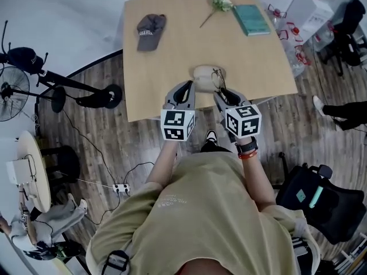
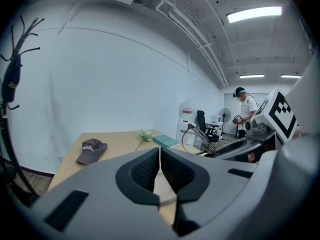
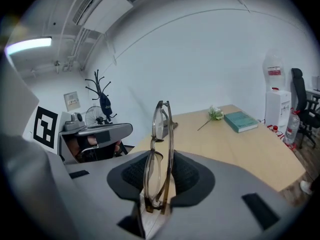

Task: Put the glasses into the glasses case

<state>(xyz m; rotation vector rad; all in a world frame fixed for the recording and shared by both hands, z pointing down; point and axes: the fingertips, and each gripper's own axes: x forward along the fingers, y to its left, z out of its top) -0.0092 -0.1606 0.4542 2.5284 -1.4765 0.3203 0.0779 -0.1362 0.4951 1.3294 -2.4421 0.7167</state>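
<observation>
**Pinching folded glasses at the table's near edge**

Closest to the head camera is the person's tan shirt [image 1: 212, 211], with an orange band [image 1: 248, 154] on the right wrist. Both arms reach forward with the grippers side by side, tips just over the near edge of the wooden table [image 1: 172, 56].

The right gripper [image 1: 222, 93] is clamped on the glasses [image 3: 160, 149]. The folded frame stands upright on edge between the pads, and the upper lens rim sticks out above the jaws. The left gripper [image 1: 186, 87] is pressed together with nothing in it. Its own view shows the pads [image 2: 147, 166] meeting at the tips.

The beige glasses case [image 1: 202, 76] lies on the table by the near edge, between the two gripper tips. The glasses are just beside its right end. Whether they touch it can't be told, and the case's lid state is unclear.

Farther back on the table:
- A dark cap [image 1: 151, 31] lies at the left.
- A small flower [image 1: 219, 2] lies near the far edge.
- A teal book [image 1: 251, 19] lies just right of the flower.

Off the table:
- A fan [image 1: 11, 93] stands at the left.
- A black office chair [image 1: 312, 196] stands at the lower right.
- A coat rack [image 3: 101, 96] and a water dispenser [image 3: 274, 101] stand by the white wall.
- Another person [image 2: 245, 109] stands far back in the room.
</observation>
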